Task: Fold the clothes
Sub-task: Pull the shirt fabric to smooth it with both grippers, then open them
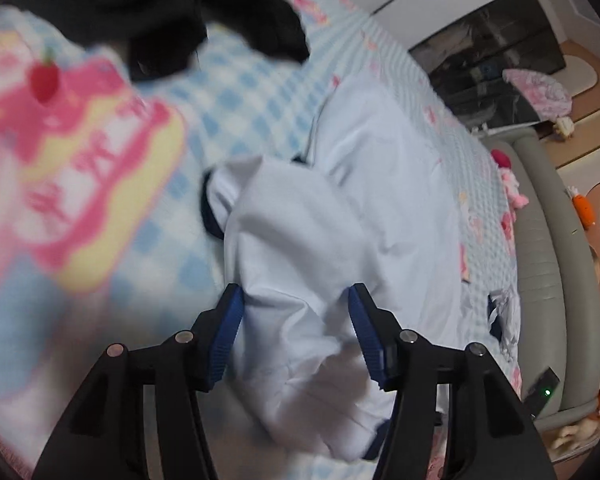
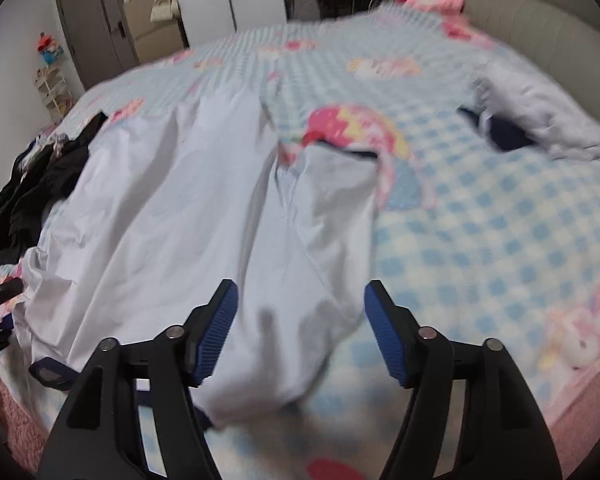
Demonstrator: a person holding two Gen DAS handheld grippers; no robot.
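White garment [image 2: 172, 208] with navy trim lies spread and creased on the checked bedspread [image 2: 480, 220]. Left gripper [image 1: 296, 304] stands spread wide, a sleeve [image 1: 292, 240] between its blue pads [image 1: 230, 336] (contact cannot be told). Right gripper [image 2: 300, 308] likewise gapes wide over another sleeve. Black clothing [image 2: 32, 196] is heaped beside the garment at the bed's edge.

No readable text, label, brand or number shows in either view.
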